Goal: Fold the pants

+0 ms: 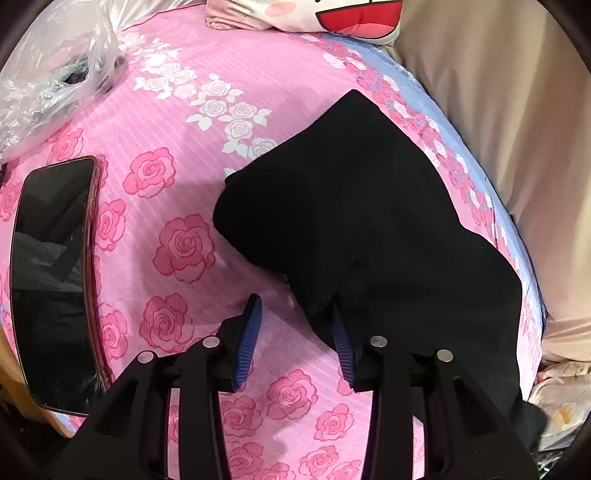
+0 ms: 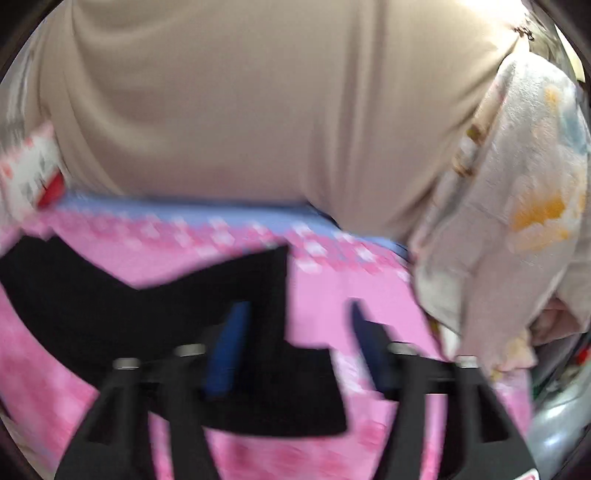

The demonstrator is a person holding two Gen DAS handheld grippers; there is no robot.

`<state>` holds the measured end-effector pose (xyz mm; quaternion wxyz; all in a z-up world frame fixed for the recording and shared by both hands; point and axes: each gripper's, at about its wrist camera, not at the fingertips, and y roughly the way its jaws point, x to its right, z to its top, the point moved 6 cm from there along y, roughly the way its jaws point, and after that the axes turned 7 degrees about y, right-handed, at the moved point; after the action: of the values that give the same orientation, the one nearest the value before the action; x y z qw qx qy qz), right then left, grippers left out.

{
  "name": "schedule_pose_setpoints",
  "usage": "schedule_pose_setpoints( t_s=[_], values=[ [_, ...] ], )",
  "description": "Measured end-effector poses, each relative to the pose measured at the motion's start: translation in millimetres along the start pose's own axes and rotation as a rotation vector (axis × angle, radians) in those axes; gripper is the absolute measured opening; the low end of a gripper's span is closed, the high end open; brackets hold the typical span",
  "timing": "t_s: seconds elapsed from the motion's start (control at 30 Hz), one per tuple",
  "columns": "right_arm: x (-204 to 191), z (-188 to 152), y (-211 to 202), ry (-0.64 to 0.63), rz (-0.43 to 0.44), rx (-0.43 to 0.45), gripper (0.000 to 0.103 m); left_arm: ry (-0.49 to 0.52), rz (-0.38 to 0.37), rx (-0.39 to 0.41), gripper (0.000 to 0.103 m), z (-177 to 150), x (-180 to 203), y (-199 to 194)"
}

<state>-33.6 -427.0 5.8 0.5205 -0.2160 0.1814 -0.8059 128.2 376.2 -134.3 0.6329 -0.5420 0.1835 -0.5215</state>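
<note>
Black pants [image 1: 362, 206] lie crumpled on the pink rose bedsheet [image 1: 177, 155], stretching from the centre of the left wrist view to its lower right. My left gripper [image 1: 295, 310] is open just above the sheet. Its right blue pad [image 1: 341, 350] sits against the near corner of the pants and its left pad [image 1: 249, 332] is over bare sheet. In the blurred right wrist view the pants [image 2: 110, 295] spread across the left and centre. My right gripper [image 2: 295, 317] hovers open over their edge, with nothing pinched between its fingers.
A dark phone [image 1: 55, 280] lies at the left edge of the bed, with a clear plastic bag [image 1: 55, 74] behind it. A plush pillow with a red mouth [image 1: 354, 14] sits at the head. Beige fabric [image 2: 258, 103] and a patterned blanket [image 2: 517, 206] border the right side.
</note>
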Motion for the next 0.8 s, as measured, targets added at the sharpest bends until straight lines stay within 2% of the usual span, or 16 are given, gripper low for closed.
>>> schedule_pose_setpoints(
  t_s=[0.07, 0.1, 0.13, 0.2, 0.27, 0.33, 0.4, 0.47, 0.53, 0.57, 0.6, 0.63, 0.73, 0.8],
  values=[
    [31.2, -51.1, 32.7, 0.031, -0.091, -0.172, 0.077, 0.009, -0.002, 0.009, 0.037, -1.0, -0.1, -0.3],
    [48.8, -78.4, 44.1, 0.087, -0.120, -0.266, 0.068, 0.011, 0.000, 0.009, 0.037, -0.9, -0.5, -0.6],
    [59.4, -92.7, 46.2, 0.138, -0.116, -0.302, 0.062, 0.012, 0.005, 0.009, 0.038, -0.8, 0.5, -0.5],
    [73.9, -103.7, 35.8, 0.287, -0.047, -0.284, 0.064, 0.019, 0.014, 0.007, 0.044, 0.2, 3.8, 0.7],
    [70.7, -93.4, 20.3, 0.420, 0.094, -0.209, 0.064, 0.024, 0.023, 0.009, 0.050, 0.4, 5.2, 1.0],
    [59.8, -81.2, 22.6, 0.488, 0.206, -0.196, 0.064, 0.036, 0.028, 0.018, 0.058, 0.3, 10.3, 2.5],
    [43.8, -78.5, 37.5, 0.497, 0.250, -0.224, 0.064, 0.050, 0.039, 0.025, 0.066, -0.7, 15.5, 4.2],
    [25.2, -85.9, 60.3, 0.464, 0.234, -0.295, 0.063, 0.070, 0.063, 0.027, 0.067, -2.2, 19.5, 5.1],
    [12.6, -98.0, 79.9, 0.427, 0.203, -0.353, 0.052, 0.083, 0.078, 0.030, 0.068, -2.4, 21.8, 5.6],
    [8.5, -95.7, 84.2, 0.397, 0.170, -0.330, 0.043, 0.085, 0.082, 0.030, 0.068, -1.6, 22.7, 5.8],
    [5.1, -90.9, 87.7, 0.373, 0.163, -0.332, 0.006, 0.083, 0.081, 0.029, 0.068, -0.6, 22.9, 5.5],
    [4.6, -88.3, 90.2, 0.361, 0.155, -0.338, 0.009, 0.078, 0.077, 0.028, 0.068, 0.0, 24.2, 5.4],
    [3.6, -47.7, 67.6, 0.238, 0.080, -0.232, 0.008, 0.067, 0.052, 0.029, 0.068, 1.1, 25.7, 3.3],
    [14.6, -29.6, 52.8, 0.234, 0.074, -0.189, 0.008, 0.076, 0.049, 0.033, 0.069, 0.0, 25.5, 4.0]
  ],
)
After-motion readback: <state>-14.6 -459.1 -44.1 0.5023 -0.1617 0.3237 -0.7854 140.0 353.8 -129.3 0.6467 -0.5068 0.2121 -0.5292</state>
